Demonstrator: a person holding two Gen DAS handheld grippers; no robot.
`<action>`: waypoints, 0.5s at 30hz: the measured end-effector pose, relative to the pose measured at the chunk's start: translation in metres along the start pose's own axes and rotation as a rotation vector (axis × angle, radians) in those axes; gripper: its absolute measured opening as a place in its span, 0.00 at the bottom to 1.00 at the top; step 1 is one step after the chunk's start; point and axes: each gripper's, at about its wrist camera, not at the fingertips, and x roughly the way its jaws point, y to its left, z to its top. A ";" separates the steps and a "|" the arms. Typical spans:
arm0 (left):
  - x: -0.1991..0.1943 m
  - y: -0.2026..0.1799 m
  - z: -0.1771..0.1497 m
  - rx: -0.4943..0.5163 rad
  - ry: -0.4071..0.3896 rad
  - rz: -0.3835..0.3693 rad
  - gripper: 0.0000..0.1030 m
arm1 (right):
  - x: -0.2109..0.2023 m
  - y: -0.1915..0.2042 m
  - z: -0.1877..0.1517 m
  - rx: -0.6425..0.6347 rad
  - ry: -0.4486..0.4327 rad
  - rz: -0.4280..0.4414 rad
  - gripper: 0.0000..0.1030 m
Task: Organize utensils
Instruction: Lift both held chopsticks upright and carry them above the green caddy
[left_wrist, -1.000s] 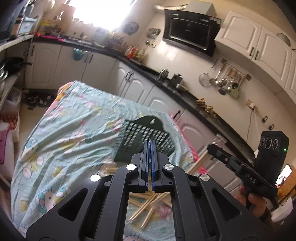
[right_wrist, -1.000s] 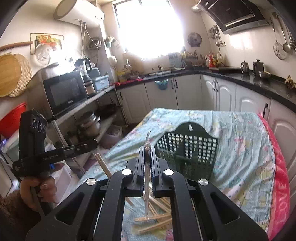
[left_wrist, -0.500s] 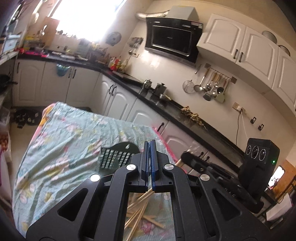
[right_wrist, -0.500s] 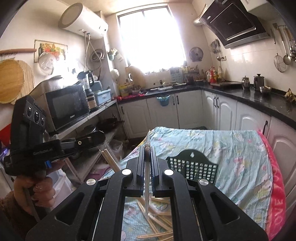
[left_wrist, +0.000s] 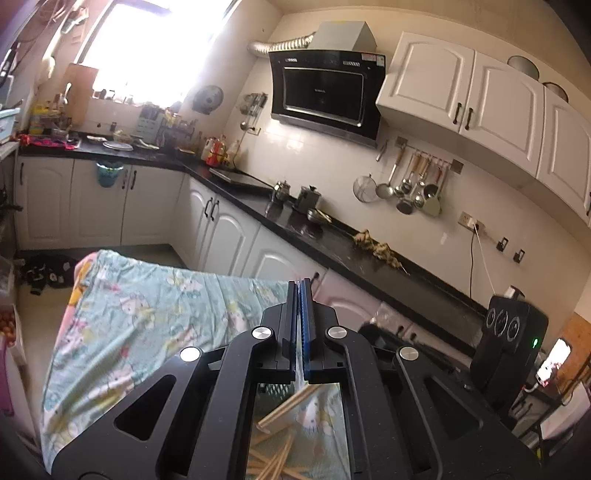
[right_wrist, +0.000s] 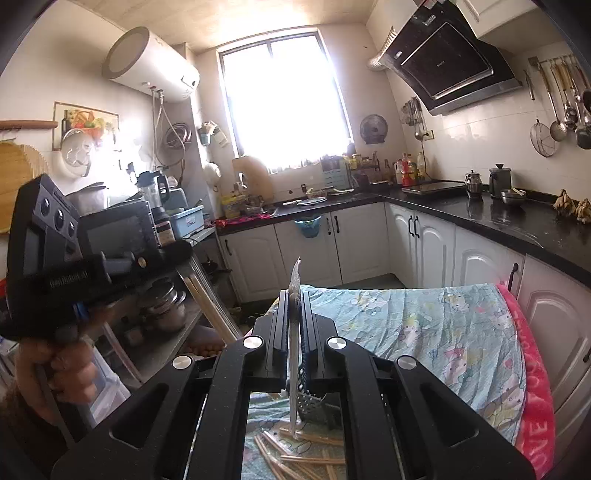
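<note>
**While Carrying: Slip Hazards Above the Basket**

While hanging high over the flowered cloth (right_wrist: 424, 332), clamping chopsticks (right_wrist: 208, 295) in the nearly closed left claw (left_wrist: 300, 317), with the sticks slanting down from the tips. Pinching a thin clear strip (right_wrist: 294, 343), possibly a wrapper, upright in the narrow right claw (right_wrist: 294, 314). Leaving the dark mesh basket (right_wrist: 314, 406) on the cloth below, with loose sticks (right_wrist: 314, 459) lying scattered just beside it.

Hazards, by judgement:
- Risking a slip of the chopsticks, through gripping near one end with a long free length below.
- Risking a missed drop into the basket, through aiming from this height with the opening largely hidden behind both claw bodies.
- Risking a fold or flutter of the strip, through pinching something so thin and limp.

Differences between views:
- Showing, in the right wrist view only, the left claw from outside, the person's hand (right_wrist: 55, 369) on its grip, and the full hang of the chopsticks.
- Showing, in the left wrist view only, a short run of the chopsticks slanting below the tips; hiding the basket almost entirely there.
</note>
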 end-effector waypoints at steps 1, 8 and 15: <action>0.000 0.000 0.004 0.001 -0.004 0.003 0.00 | 0.001 -0.001 0.001 -0.002 -0.002 -0.006 0.06; 0.016 0.004 0.027 -0.004 -0.029 0.008 0.00 | 0.005 -0.007 0.017 -0.025 -0.040 -0.044 0.06; 0.041 0.019 0.026 -0.015 -0.011 0.018 0.00 | 0.015 -0.018 0.026 -0.044 -0.063 -0.099 0.06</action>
